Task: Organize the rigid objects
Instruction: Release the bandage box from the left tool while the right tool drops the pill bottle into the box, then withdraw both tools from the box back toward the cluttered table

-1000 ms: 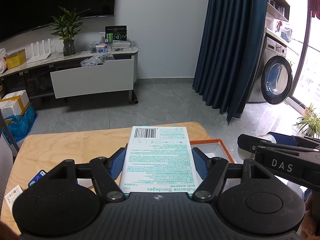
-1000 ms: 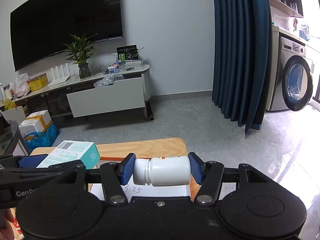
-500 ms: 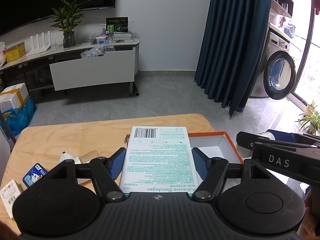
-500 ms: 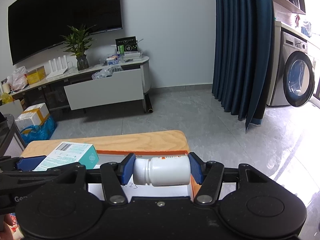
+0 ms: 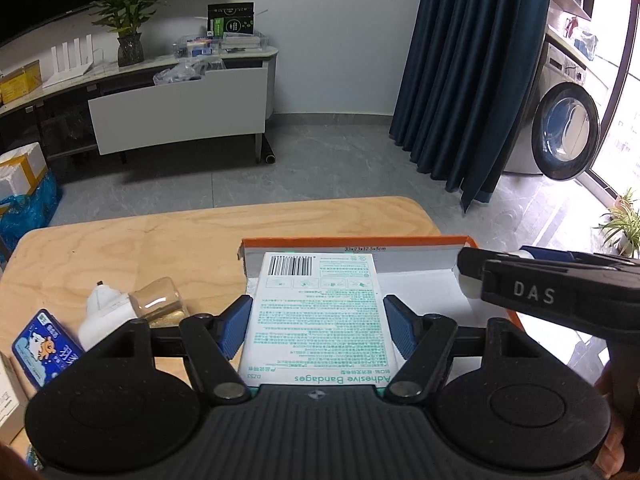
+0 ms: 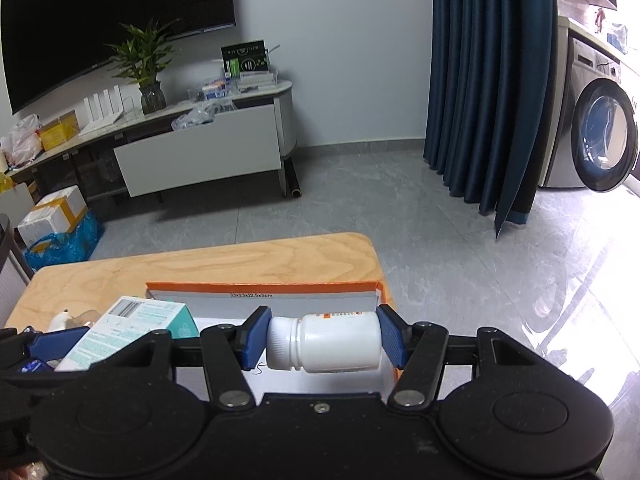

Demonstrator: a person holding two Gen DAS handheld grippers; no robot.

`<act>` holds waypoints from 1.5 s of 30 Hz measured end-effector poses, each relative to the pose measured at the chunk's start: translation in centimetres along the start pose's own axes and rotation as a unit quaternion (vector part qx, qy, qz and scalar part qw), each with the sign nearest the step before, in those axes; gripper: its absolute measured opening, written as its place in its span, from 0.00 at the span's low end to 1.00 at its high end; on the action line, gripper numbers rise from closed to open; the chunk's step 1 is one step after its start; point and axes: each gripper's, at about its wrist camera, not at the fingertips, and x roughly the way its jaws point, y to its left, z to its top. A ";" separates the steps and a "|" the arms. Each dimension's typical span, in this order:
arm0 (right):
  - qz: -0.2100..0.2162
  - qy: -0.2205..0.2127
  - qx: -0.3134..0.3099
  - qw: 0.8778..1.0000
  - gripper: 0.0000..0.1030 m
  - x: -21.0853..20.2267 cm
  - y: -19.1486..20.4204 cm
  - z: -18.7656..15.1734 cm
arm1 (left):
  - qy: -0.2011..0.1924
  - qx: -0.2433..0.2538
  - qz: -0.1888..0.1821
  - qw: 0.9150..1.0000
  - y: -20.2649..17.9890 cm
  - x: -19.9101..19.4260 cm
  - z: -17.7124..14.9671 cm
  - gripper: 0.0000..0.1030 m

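My left gripper [image 5: 318, 326] is shut on a white and green adhesive bandages box [image 5: 318, 312], held flat over the left part of an open orange-rimmed cardboard box [image 5: 360, 242]. My right gripper [image 6: 322, 340] is shut on a white pill bottle [image 6: 326, 342], held sideways with its cap to the left, over the right part of the same cardboard box [image 6: 260, 286]. The bandages box [image 6: 132, 326] also shows at the left of the right wrist view. The right gripper [image 5: 532, 284] shows at the right of the left wrist view.
On the wooden table [image 5: 160, 240], left of the cardboard box, lie a white object [image 5: 102, 312], a clear wrapped item [image 5: 160, 304] and a blue tin [image 5: 46, 346]. Beyond the table are grey floor, a TV cabinet [image 5: 176, 112], curtains and a washing machine [image 5: 568, 128].
Both grippers have moved back and tilted down with their loads. More of the table and the cardboard box's far wall now show. Both grips are unchanged.
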 end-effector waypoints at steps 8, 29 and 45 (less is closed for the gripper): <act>0.000 0.012 0.012 1.000 0.69 3.1 -0.1 0.6 | 0.020 0.000 -0.009 1.000 -0.2 2.0 -0.2 0.69; -0.007 -0.052 0.036 0.998 0.81 -5.6 -2.4 -0.4 | 0.019 -0.023 -0.014 0.999 -0.1 -2.1 -0.7 0.94; -0.007 -0.020 0.019 1.000 0.88 -10.5 0.5 -4.8 | 0.013 -0.028 0.035 0.999 1.9 -8.0 -3.3 1.00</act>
